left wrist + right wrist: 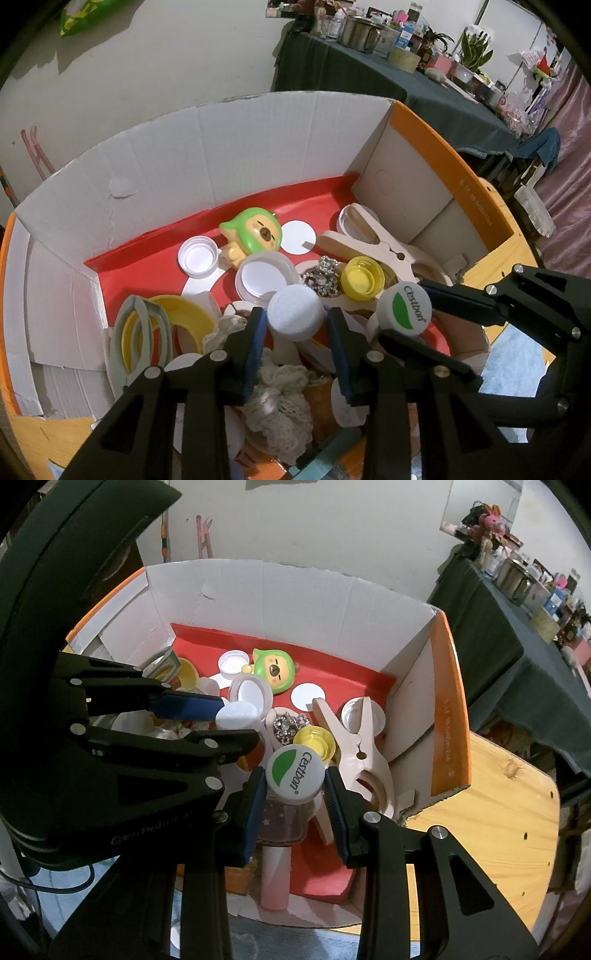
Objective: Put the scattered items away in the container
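While both grippers hang over the open box [229, 147], each holds a bottle cap between its blue pads. The left gripper [295, 328] has its jaws closed partway on a plain white cap [295, 312], with a pad pressing either side. The right gripper [295, 786] clasps a second white cap [294, 773] the same way; this one carries a green leaf mark and the word "Cestbon". Seen from the right wrist, the left gripper lies just to the left, its white cap a little higher and farther into the box.

Cardboard makes up the box, white inside with orange outer edges and a red floor [155, 254]. It stands on a wooden table [498, 812]. Many small things already lie within: a green and yellow toy [253, 234] near the back, an upturned white lid [197, 256] beside it, a white disc [297, 236], a big pale clothes peg [373, 243] on the right, an upturned yellow cap [362, 277] touching the peg, a sparkly trinket [321, 278] just left of that, a roll of yellow tape [184, 314] on the left, and lacy cloth [277, 406] at the near end under the left gripper.
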